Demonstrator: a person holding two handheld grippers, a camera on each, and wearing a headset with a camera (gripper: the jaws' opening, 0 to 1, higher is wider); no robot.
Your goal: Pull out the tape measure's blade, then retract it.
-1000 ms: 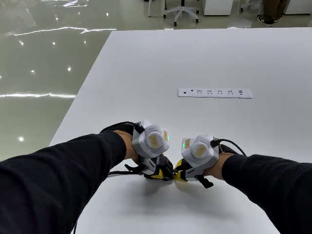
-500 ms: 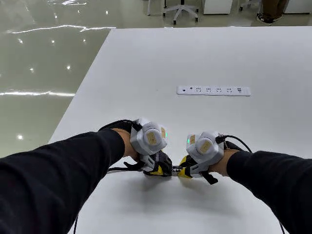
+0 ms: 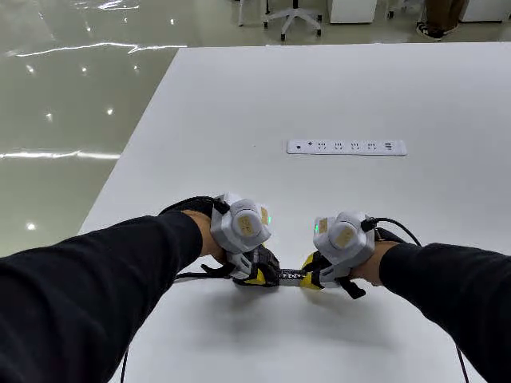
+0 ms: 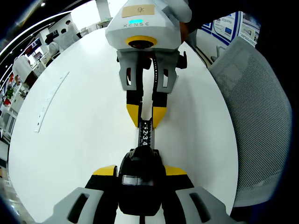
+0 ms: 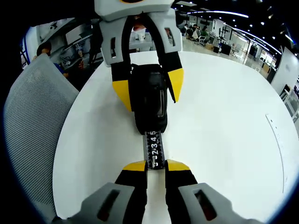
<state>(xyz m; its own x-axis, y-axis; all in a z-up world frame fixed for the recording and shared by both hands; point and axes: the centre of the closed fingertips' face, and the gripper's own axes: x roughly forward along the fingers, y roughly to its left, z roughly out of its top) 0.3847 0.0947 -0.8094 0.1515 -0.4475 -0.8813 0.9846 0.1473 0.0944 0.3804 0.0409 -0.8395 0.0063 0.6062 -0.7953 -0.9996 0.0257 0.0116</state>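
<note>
Bench [image 3: 239, 104]: white matte top, standing on a glossy floor [image 3: 72, 96]. One white power strip [image 3: 346, 147] lies flat on it, sockets up, well apart from the near edge.

We're at a white table [image 3: 239, 104] with a white power strip [image 3: 346, 147] lying on it. The glossy greenish floor [image 3: 64, 96] shows light glints, and a grey mesh chair [image 4: 254, 116] sits by the table's edge.

Two tools [image 3: 262, 278] [image 3: 311, 279], one tape measure [image 5: 149, 100], seemingly one power strip [image 3: 346, 147].
</note>
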